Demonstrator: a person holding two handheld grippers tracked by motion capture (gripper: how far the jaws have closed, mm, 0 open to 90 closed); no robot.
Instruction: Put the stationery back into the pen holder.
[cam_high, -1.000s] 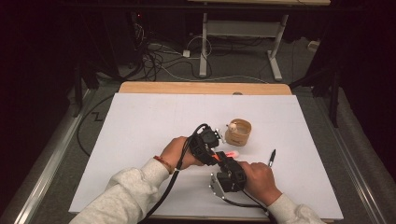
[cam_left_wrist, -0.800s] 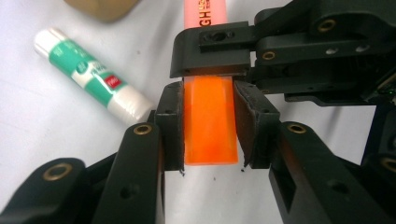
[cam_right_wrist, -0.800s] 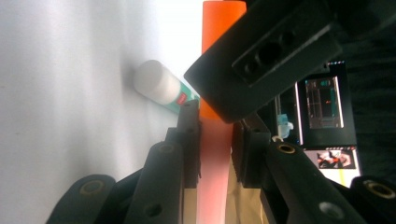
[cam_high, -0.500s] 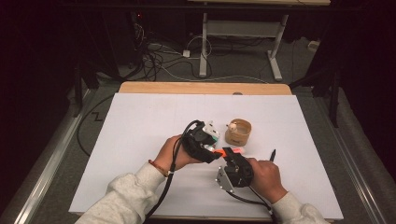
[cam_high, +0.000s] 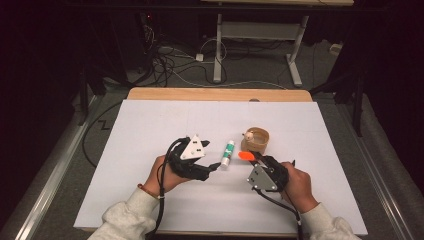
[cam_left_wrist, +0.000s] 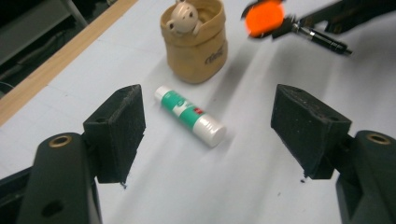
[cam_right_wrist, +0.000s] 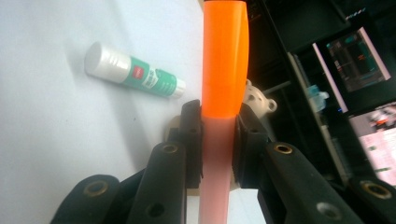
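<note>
Lying on its side on the white tabletop (cam_high: 150, 150), the glue stick (cam_high: 227, 153) rests free, with its white cap toward the person and its green-labelled body pointing to twelve o'clock in the high view; the left gripper (cam_high: 212, 166) sits just beside it at about eight o'clock of the stick, its jaws spread and just having been opening, with nothing pressed between them; in the left gripper view the glue stick (cam_left_wrist: 190, 115) lies on the tabletop ahead of the two black pads, apart from both; the right gripper (cam_high: 254, 159) is at about four o'clock of the stick, its jaws pinching an orange-tipped marker (cam_high: 246, 156); in the right gripper view the marker (cam_right_wrist: 223, 93) stands up between the pressed jaws, orange above and pale pink where the pads clamp it; a tan pouch (cam_high: 256, 140) with a small bear figure (cam_high: 247, 135) at its rim stands at about two o'clock of the stick, near it yet not touching; a black pen (cam_high: 292, 163) lies beside the right hand (cam_high: 297, 182) at its one o'clock.
</note>
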